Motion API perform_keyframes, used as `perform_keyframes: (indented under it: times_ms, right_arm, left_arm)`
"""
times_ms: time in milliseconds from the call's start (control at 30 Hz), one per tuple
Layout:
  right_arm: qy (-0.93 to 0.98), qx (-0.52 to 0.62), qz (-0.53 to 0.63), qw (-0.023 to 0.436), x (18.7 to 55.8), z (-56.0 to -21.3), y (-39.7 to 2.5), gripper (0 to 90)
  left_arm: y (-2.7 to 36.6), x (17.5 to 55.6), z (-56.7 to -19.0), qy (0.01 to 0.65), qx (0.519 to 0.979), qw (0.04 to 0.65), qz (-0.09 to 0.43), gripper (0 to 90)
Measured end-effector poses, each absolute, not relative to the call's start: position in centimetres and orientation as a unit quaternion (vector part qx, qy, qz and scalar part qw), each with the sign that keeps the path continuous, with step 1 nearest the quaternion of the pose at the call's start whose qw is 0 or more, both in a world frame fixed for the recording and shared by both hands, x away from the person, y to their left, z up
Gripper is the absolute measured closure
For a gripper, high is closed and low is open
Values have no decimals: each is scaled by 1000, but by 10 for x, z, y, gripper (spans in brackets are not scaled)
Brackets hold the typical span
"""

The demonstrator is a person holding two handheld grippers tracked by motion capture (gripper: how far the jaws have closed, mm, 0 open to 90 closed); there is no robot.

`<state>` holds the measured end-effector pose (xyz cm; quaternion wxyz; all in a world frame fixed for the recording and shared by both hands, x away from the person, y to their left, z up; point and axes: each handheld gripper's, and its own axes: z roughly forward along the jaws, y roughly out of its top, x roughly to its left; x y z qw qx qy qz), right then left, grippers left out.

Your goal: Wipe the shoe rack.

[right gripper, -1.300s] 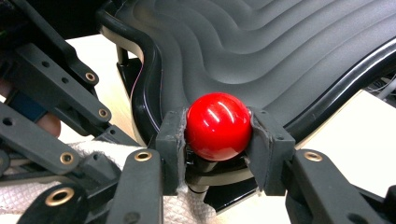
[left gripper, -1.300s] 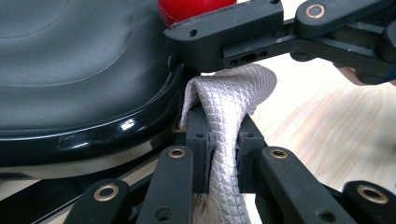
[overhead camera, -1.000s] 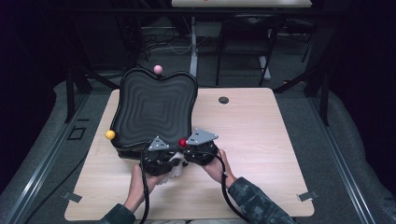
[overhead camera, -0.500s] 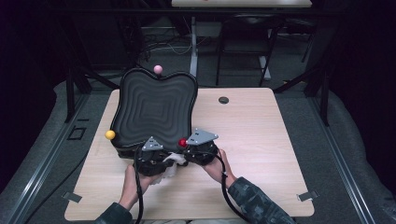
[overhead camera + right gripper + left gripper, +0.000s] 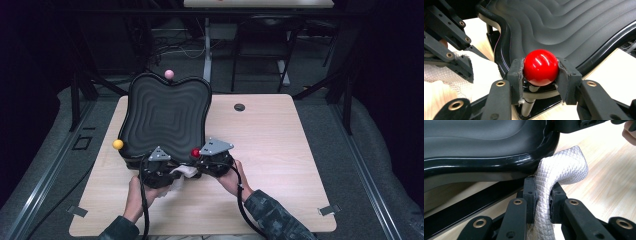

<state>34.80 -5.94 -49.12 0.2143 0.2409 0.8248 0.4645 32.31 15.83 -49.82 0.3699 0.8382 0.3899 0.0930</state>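
Left gripper view shows left tool (image 5: 541, 200) pinching white cloth (image 5: 564, 167); right tool (image 5: 540, 75) clamps red ball (image 5: 541, 67).

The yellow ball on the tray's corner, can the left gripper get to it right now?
Probably not yet. The left gripper is shut on the white cloth at the tray's near edge. The yellow ball sits close by with bare table between, but the jaws are full.
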Motion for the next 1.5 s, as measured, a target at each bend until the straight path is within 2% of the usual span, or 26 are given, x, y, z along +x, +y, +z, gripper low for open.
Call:
perform_keyframes:
  times_ms: [433, 867, 1500]
  right_arm:
    - [824, 241, 465, 213, 348, -491, -59, 601]
    - [824, 243, 464, 215, 348, -491, -59, 601]
    - [825, 242, 463, 217, 347, -491, -59, 600]
  left_arm:
    - [179, 326, -495, 416, 828, 360, 113, 794]
    - [204, 334, -496, 466, 794, 368, 131, 798]
    - [231, 337, -496, 505, 768, 359, 161, 796]
